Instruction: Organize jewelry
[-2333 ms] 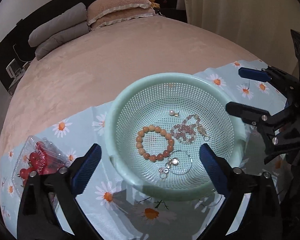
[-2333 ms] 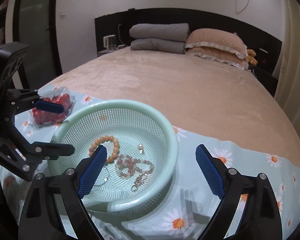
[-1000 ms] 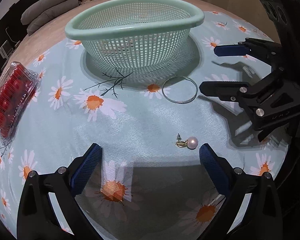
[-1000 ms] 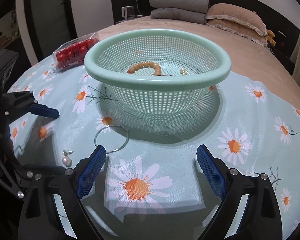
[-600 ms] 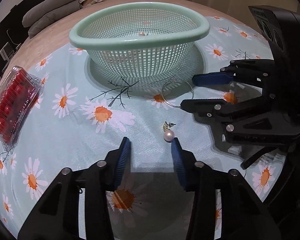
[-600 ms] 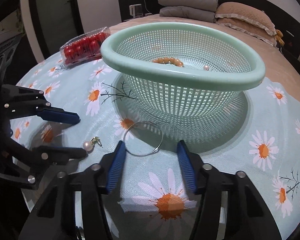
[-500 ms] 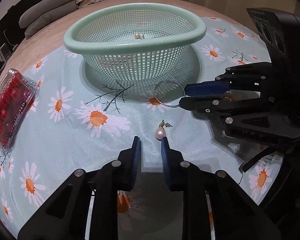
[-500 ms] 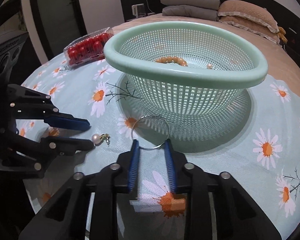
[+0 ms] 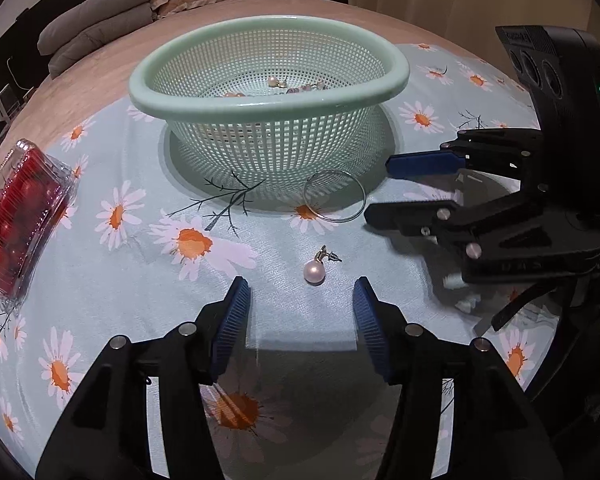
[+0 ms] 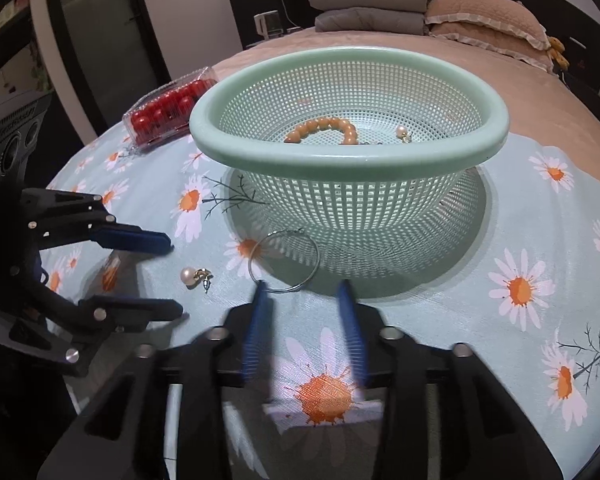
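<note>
A pearl earring lies on the daisy-print cloth just ahead of my left gripper, which is open and empty. It also shows in the right wrist view. A thin silver hoop lies in front of the mint-green mesh basket. My right gripper is open and empty, its tips at the near edge of the hoop. The basket holds an orange bead bracelet, a pearl earring and other pieces, partly hidden by the rim.
A clear box of red cherry tomatoes sits at the cloth's left edge; it also shows in the right wrist view. The cloth lies on a pink bed with pillows and folded grey bedding at the headboard.
Both grippers had narrowed half a second ago and have now opened again. The pearl earring and the hoop still lie on the cloth, close in front of the tips.
</note>
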A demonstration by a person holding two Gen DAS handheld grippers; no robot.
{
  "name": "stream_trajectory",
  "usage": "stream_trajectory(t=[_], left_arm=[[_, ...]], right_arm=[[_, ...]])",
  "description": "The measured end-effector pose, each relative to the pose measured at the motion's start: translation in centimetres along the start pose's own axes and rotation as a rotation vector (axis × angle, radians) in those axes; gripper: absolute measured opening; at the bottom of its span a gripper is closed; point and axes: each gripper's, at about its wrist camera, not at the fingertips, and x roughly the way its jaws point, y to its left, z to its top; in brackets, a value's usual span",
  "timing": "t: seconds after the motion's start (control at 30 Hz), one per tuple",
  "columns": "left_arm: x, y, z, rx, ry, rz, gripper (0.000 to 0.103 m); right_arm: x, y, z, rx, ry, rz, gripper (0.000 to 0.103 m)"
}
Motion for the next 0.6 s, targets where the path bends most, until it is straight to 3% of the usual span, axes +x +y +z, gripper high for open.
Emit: stream_trajectory(t=[0.23, 0.3, 0.4, 0.6], left_arm=[[1.2, 0.1, 1.3, 0.015, -0.01, -0.019, 0.056], [1.7, 0.0, 1.6, 0.023, -0.001, -0.02, 0.046], [2.0, 0.4, 1.9, 0.009, 0.011, -0.022, 0.015], [1.8, 0.8, 1.8, -0.005, 0.018, -0.022, 0.012]], right_arm=[[1.8, -0.4, 1.3, 0.018, 0.019, -0.029, 0.057], [2.4, -0.2, 1.4, -0.005, 0.034, -0.071, 0.045], [2.3, -0.8, 1.3, 0.008, 0.05, -0.066, 0.005], [0.5, -1.7, 0.2, 0.009, 0.049, -0.079, 0.002]])
